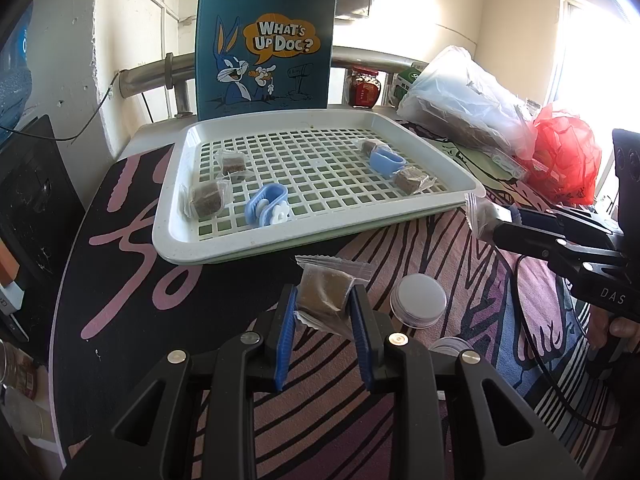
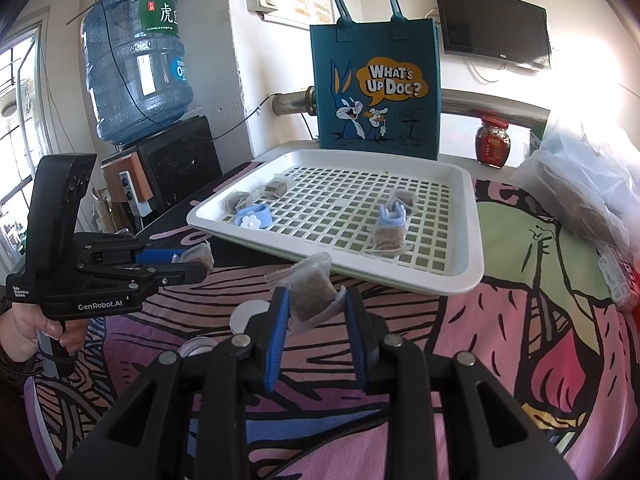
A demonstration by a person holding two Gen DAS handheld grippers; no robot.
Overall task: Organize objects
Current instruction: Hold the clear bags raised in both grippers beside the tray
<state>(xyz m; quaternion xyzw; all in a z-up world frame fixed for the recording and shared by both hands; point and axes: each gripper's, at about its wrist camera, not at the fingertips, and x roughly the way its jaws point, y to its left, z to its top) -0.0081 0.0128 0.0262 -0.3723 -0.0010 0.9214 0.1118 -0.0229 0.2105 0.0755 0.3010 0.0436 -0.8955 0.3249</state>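
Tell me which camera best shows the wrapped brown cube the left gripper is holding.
Left wrist view: the wrapped brown cube sits large and central between the left gripper pads. The right wrist view shows it only from the side, small and partly hidden at that gripper's tips.

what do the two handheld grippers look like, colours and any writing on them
Both are matte black linkage frames with silver pivot pins and blue ribbed finger pads. The left gripper carries white "GenRobot.AI" lettering and a tall black upright block. The right gripper shows "DAS", and a black cable trails from it.
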